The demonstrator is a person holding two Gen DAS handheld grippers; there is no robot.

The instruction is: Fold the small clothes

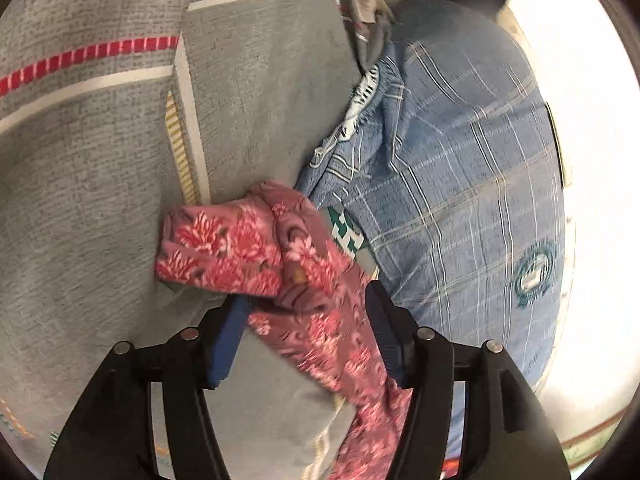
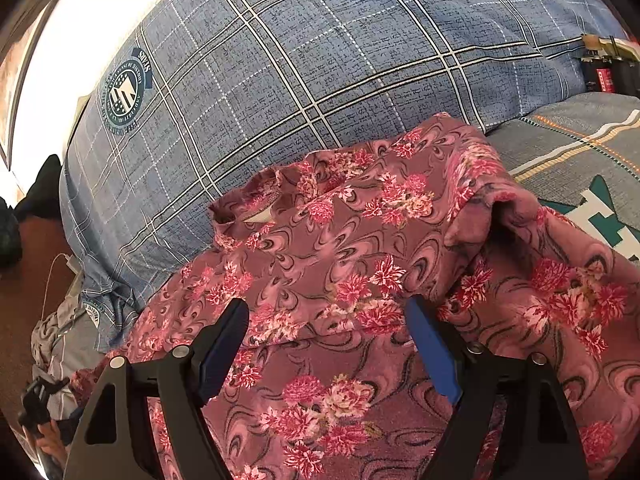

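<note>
A grey bedsheet (image 1: 100, 184) with red, white and yellow stripes is covering the surface, and a blue plaid pillow (image 2: 320, 48) bearing a round teal badge is lying along its far edge. Bright light is washing out the room beyond the pillow, so little can be made out there; a brown floor with a white cable (image 2: 52, 276) is showing at the left of the right wrist view.

The pink floral garment (image 2: 340, 264) is lying rumpled on the sheet, its upper edge resting against the pillow. In the left wrist view one end of it is bunching into a roll beside the pillow.

The left gripper (image 1: 304, 304) is standing about half open, and a strip of the garment is passing between its blue pads. The cloth seems to be brushing the left pad, though blur is making it hard to say; the pads are not pinching it.

The right gripper (image 2: 328, 316) is standing wide open, hovering just over the middle of the garment, with cloth under both fingers but nothing clamped between them.
</note>
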